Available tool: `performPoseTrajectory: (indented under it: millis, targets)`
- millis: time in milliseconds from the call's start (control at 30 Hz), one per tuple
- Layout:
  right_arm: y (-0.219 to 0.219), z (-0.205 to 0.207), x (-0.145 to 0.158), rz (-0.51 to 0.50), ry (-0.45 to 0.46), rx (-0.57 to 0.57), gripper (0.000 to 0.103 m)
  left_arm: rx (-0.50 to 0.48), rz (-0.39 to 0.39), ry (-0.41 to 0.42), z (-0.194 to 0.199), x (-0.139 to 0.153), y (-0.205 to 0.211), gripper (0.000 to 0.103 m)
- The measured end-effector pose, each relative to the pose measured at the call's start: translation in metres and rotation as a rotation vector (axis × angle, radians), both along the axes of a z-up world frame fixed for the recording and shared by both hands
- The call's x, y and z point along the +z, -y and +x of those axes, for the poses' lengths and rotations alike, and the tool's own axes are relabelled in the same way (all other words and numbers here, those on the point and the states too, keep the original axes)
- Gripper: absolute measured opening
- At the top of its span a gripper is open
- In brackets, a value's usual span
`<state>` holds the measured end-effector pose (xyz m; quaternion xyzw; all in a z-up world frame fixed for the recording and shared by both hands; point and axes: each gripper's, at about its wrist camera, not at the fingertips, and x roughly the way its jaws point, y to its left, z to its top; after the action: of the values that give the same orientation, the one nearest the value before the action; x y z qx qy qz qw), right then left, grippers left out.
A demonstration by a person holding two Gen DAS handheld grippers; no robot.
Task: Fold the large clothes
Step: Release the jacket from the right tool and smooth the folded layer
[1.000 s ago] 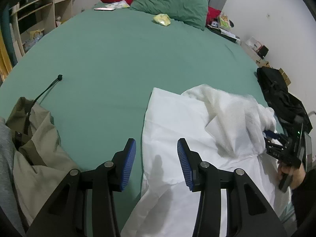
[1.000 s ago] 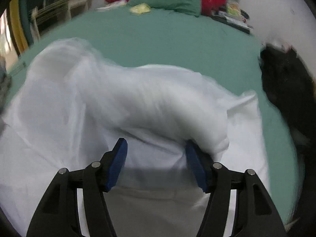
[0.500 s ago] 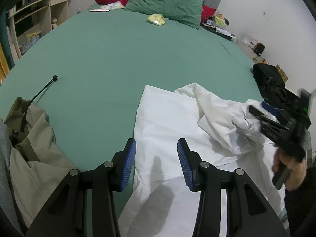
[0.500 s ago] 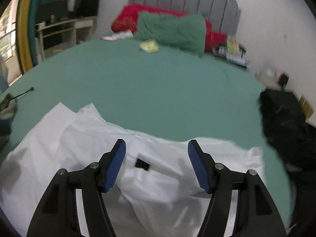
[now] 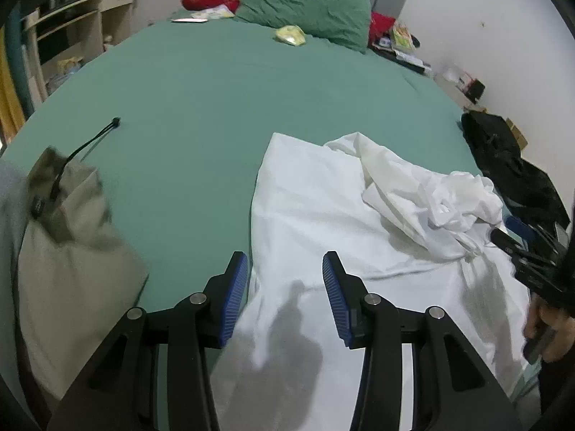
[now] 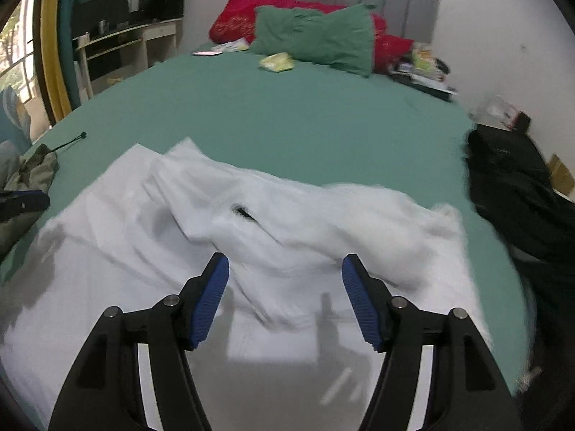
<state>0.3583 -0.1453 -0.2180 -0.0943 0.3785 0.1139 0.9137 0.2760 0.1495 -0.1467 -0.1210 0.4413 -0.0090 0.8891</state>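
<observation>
1. White garment (image 5: 316,215) lies spread on the green bedsheet (image 5: 222,107), directly under and ahead of both tongs; neither touches it.
2. Left gripper (image 5: 285,287) hangs over the garment's left edge, blue pads wide apart and holding nothing.
3. Right gripper (image 6: 284,298) hangs over the garment's middle, also spread wide with nothing between its pads; in the left view it shows at the garment's right edge.
4. Its near part lies fairly flat, while toward its right far side the cloth is bunched into a crumpled heap (image 5: 449,204).
5. Beyond the garment, bare sheet runs up to the green pillow (image 5: 305,3).
6. Left of the garment sits a khaki garment (image 5: 68,251); right of it, a black bag (image 6: 517,186) at the bed's edge.
</observation>
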Motion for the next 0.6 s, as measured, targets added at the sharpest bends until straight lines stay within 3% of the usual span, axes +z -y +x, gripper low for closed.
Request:
performPoseTrajectory:
  millis: [233,333,600]
  targets:
    - [0.098,-0.068,0.006,-0.005,-0.029,-0.115,0.065,0.116,-0.031,0.008,-0.067,-0.003,-0.012,0.046]
    - [0.137,-0.094,0.006,0.008,-0.043,-0.164,0.065,0.166,-0.044,-0.004,-0.095,-0.008,-0.019,0.051]
    - [0.207,-0.146,-0.018,0.062,-0.136,-0.239,0.065,0.203,0.041,-0.108,-0.144,-0.034,-0.017,0.060]
